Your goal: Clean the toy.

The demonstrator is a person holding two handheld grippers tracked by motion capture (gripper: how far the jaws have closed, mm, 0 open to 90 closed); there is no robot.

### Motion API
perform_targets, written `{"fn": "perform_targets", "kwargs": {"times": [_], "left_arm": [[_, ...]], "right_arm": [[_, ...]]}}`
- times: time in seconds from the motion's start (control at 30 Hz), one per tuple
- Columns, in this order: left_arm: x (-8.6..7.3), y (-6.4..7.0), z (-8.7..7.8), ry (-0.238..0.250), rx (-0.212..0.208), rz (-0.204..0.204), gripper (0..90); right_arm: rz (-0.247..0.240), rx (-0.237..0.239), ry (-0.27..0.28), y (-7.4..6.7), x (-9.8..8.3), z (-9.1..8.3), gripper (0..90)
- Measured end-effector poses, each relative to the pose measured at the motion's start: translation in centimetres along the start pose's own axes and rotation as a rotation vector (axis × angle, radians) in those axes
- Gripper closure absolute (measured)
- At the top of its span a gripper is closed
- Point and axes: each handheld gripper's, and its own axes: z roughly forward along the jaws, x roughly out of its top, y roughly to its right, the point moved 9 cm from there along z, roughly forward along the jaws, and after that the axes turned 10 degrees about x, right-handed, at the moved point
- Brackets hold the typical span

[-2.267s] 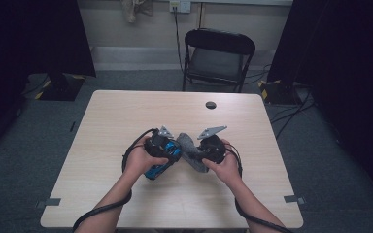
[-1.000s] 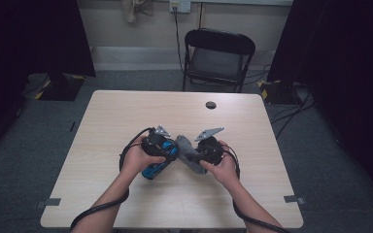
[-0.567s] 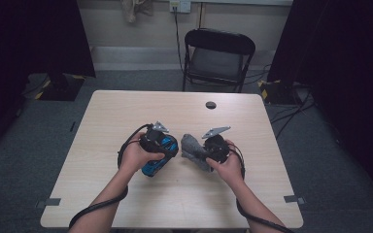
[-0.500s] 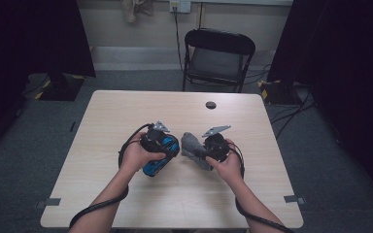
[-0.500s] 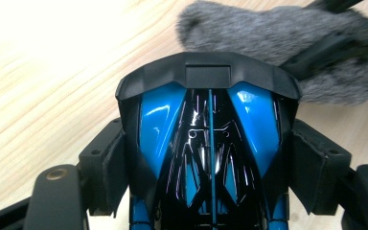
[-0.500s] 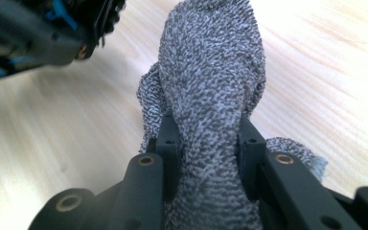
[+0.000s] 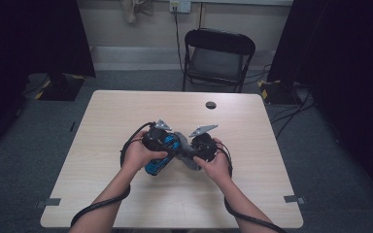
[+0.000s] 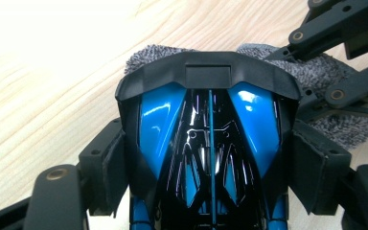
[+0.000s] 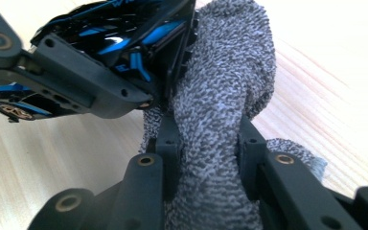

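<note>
A glossy blue and black toy car (image 8: 210,143) sits clamped by its sides between the pads of my left gripper (image 8: 211,175). In the high view the car (image 7: 156,164) hangs just above the table's middle, in the left gripper (image 7: 165,144). My right gripper (image 9: 208,158) is shut on a bunched grey terry cloth (image 9: 223,91). The cloth presses against one end of the car (image 9: 105,33), beside a left gripper jaw. From above, the cloth (image 7: 186,154) lies between the two hands, and the right gripper (image 7: 194,150) points left at the car.
The light wooden table (image 7: 252,184) has a small round black disc (image 7: 211,105) near its far edge. A black folding chair (image 7: 217,53) stands behind the table. Cables trail from both grippers along the person's forearms toward the near edge.
Half a second ago the two grippers stood slightly apart; the right gripper has since moved left, bringing the cloth back against the car. The left hand has barely moved.
</note>
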Motion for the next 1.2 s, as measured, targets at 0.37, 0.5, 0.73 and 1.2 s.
{"fn": "perform_targets", "kwargs": {"times": [0.37,0.5,0.73,1.2], "left_arm": [[0.4,-0.3,0.6,0.006,0.041,-0.001,25.6],[0.5,-0.1,0.6,0.007,0.04,0.003,25.6],[1.2,-0.3,0.7,0.013,0.066,0.018,25.6],[2.4,-0.6,1.1,0.042,0.072,-0.021,25.6]], "right_arm": [[0.017,0.008,-0.017,-0.9,-0.2,0.5,70.5],[0.028,0.006,-0.026,-0.8,-0.7,0.6,70.5],[0.011,0.032,-0.032,-1.4,-1.1,0.6,70.6],[-0.087,0.123,-0.067,-4.9,-1.8,2.7,70.5]]}}
